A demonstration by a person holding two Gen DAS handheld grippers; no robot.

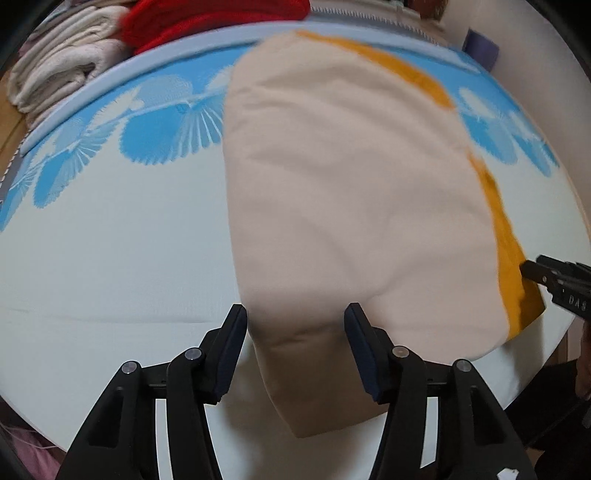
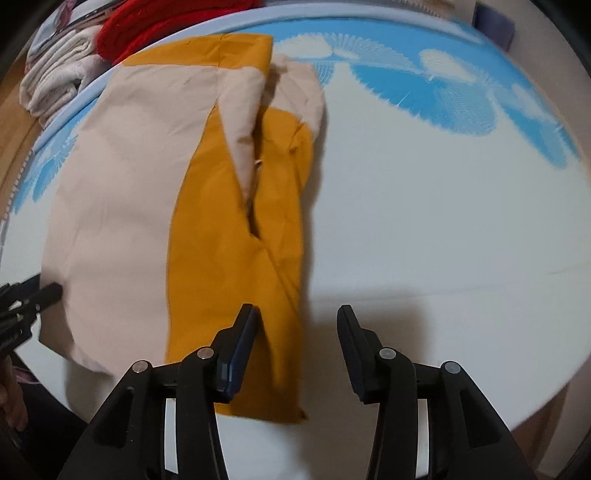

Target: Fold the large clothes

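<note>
The left gripper point(image 1: 295, 325) has its jaws spread wide, and a rounded fold of the beige-and-mustard garment point(image 1: 343, 177) lies in the gap between the two fingers; neither pad is seen pressing the cloth. Ahead of this gripper the beige side of the garment runs away across the white bed sheet point(image 1: 110, 266), with a mustard strip along its right edge. Off to the right, the tip of the other gripper reaches the mustard edge, near the lower corner.

The right gripper point(image 2: 297, 325) also stands spread apart. Its left finger point(image 2: 240, 350) sits over the near end of the mustard panel of the garment point(image 2: 229, 240), while its right finger hangs above bare sheet point(image 2: 443, 221), so nothing is pinched. Ahead and to the left, the mustard panel runs away from the gripper with beige flaps folded over it, and the broad beige part lies further left, where the left gripper's tip meets its edge.

Beyond the garment, the sheet carries a blue fan-like print point(image 2: 443, 92). Past the far-left edge of the bed, a red knit item point(image 1: 207, 18) and stacked cream towels point(image 1: 62, 70) are piled.
</note>
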